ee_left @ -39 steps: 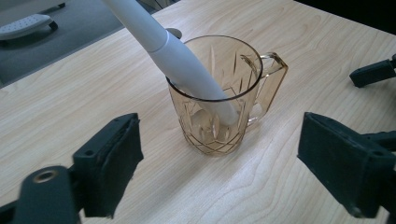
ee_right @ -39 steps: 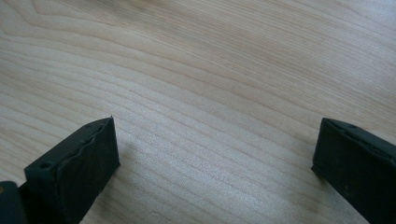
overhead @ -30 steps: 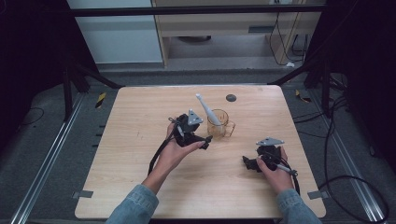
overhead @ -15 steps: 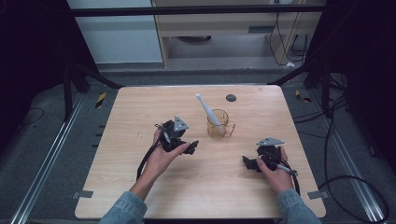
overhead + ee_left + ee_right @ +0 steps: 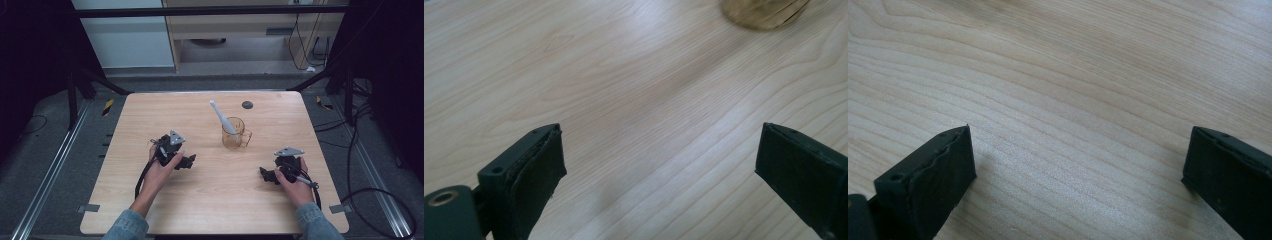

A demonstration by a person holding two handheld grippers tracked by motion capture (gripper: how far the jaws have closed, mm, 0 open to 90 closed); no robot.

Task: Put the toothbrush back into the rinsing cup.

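A clear amber mug [image 5: 235, 135] stands near the middle of the wooden table [image 5: 210, 210], with a white toothbrush-like stick [image 5: 221, 116] leaning out of it to the upper left. My left gripper [image 5: 189, 161] rests low on the table to the left of the mug, open, with bare wood between its jaws. The mug's base [image 5: 764, 11] shows at the top of the left gripper view. My right gripper [image 5: 265, 175] lies near the table's right front, open and holding nothing. Both gripper views show wide-apart black jaws over wood.
A small dark round disc [image 5: 247, 105] lies on the table behind the mug. Dark metal frame legs [image 5: 75, 95] stand off the table's left and right. Cables [image 5: 360, 150] trail on the floor to the right.
My left gripper has drawn back from the mug toward the left front of the table and stands open. The right gripper has stayed put.
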